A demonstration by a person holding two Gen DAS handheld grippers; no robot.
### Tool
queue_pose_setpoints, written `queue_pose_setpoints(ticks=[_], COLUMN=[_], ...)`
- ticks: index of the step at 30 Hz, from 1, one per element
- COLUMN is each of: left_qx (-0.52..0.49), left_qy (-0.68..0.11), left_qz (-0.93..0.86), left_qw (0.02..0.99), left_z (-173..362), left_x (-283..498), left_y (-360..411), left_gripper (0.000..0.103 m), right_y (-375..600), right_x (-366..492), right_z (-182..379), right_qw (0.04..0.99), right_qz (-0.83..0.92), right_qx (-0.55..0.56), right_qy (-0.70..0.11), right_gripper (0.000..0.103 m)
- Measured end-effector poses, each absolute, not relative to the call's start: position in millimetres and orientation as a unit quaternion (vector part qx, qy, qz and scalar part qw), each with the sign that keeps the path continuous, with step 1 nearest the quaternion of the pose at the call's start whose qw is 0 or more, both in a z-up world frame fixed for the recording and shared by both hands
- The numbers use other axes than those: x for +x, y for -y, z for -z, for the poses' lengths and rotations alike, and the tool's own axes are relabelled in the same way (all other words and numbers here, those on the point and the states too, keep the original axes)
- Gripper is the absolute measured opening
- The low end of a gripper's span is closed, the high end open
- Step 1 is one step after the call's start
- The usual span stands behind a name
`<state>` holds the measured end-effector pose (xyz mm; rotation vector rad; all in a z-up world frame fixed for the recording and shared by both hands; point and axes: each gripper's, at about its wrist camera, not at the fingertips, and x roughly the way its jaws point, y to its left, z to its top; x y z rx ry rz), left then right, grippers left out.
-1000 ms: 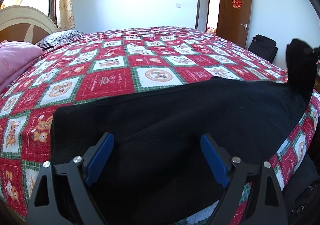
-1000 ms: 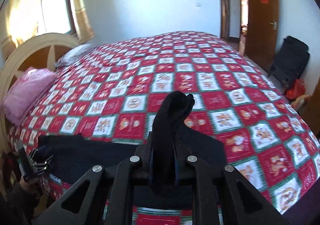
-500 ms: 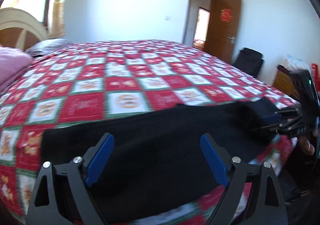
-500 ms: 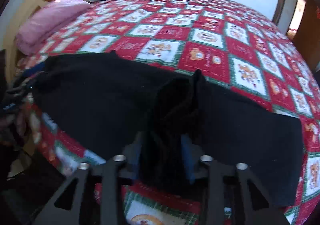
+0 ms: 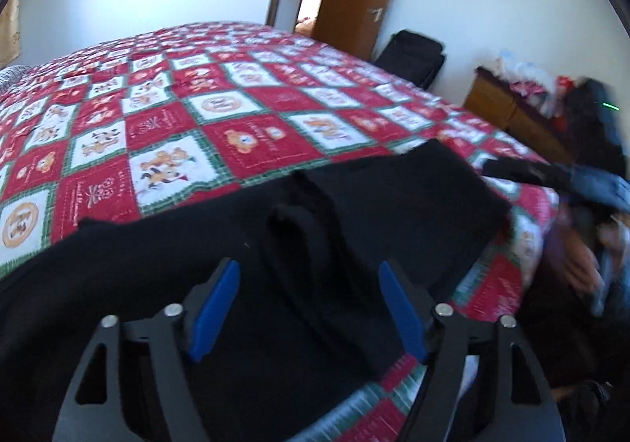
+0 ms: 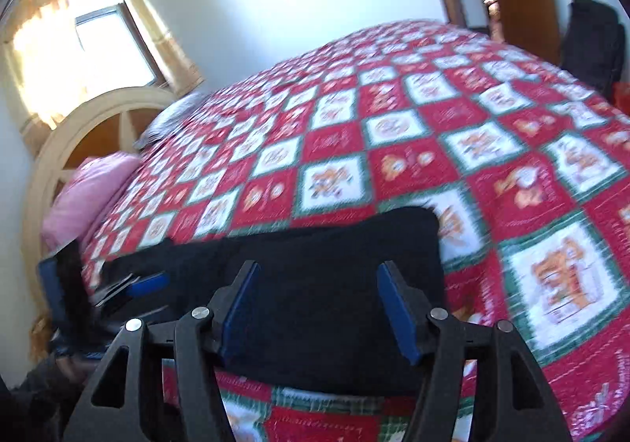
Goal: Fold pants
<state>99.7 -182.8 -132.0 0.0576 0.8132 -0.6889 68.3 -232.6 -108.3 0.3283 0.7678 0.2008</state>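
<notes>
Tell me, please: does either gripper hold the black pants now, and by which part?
Nothing is held. The black fabric pants lie on the bed; the right gripper is opening, the left gripper closing, pads touching no cloth.

Pants [image 5: 244, 284] on quilt [image 5: 244, 127] near bed edge.

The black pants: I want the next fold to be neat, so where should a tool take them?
Grip the raised ridge of the black pants. It stands proud of the flat cloth on the quilt, so come from the near bed edge, fingers straddling it.
</notes>
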Motion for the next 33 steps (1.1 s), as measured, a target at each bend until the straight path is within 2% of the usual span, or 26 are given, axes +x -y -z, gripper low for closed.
queue_pose_setpoints(ticks=[6,12,14,15,16,18,28,31,32,33], left_qx=[0.037,0.045,0.046,0.047,0.047,0.043,0.025,0.013,0.008,0.006], left_qy=[-0.396,-0.406,-0.41,-0.411,-0.412,-0.415,-0.412,-0.414,-0.415,-0.416], left_qz=[0.291,0.29,0.287,0.285,0.284,0.282,0.283,0.289,0.289,0.288], left_qw=[0.87,0.865,0.865,0.864,0.864,0.864,0.866,0.863,0.863,0.863], left_z=[137,140,142,142,142,142,141,141,141,141], left_x=[124,138,141,142,143,145,147,149,150,151], left_y=[173,180,182,183,184,184,182,179,179,179], left_gripper=[0.074,0.076,0.077,0.079,0.079,0.079,0.079,0.079,0.079,0.079], right_y=[147,95,94,96,98,97,65,71,75,78], right_x=[52,72,84,87,87,81,47,46,46,46], right_z=[116,144,151,153,153,151,159,149,144,139], right_qw=[0.912,0.908,0.906,0.903,0.901,0.898,0.88,0.897,0.904,0.909], right_qz=[-0.181,-0.147,-0.133,-0.133,-0.138,-0.15,-0.206,-0.19,-0.188,-0.184], right_qx=[0.024,-0.072,-0.079,-0.071,-0.066,-0.065,-0.112,-0.11,-0.098,-0.09], right_qy=[-0.368,-0.385,-0.394,-0.402,-0.406,-0.407,-0.414,-0.383,-0.371,-0.362], right_gripper=[0.063,0.062,0.041,0.022,0.009,0.001,0.0,0.001,0.001,0.006])
